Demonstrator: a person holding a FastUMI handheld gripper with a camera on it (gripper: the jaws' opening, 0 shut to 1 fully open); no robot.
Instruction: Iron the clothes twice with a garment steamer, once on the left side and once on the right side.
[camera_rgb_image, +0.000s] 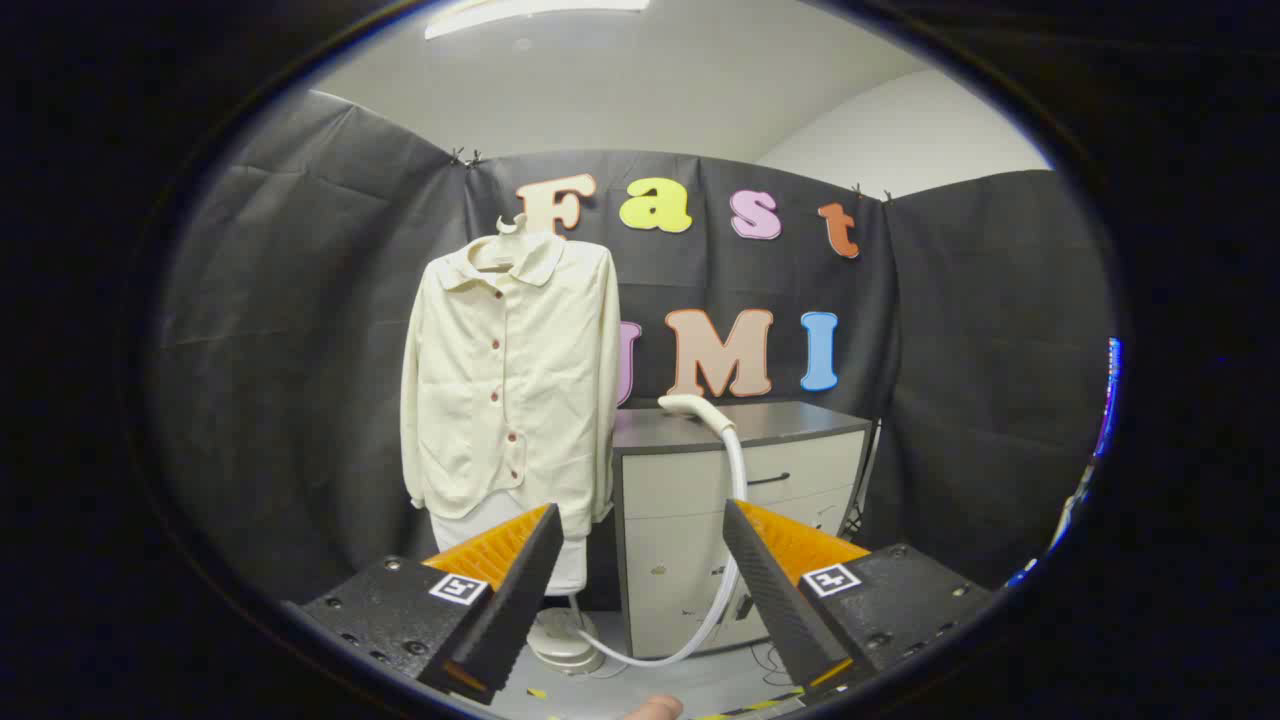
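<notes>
My jaws gape empty; the steamer head (697, 406) on the cabinet (740, 470) looks light and stiff, best gripped by its neck.

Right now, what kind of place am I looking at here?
Probably an indoor booth set up for garment steaming. Black cloth walls enclose it, a cream shirt hangs on a hanger, and a steamer head with hose rests on a grey drawer cabinet. The gripper is open, well short of them.
</notes>
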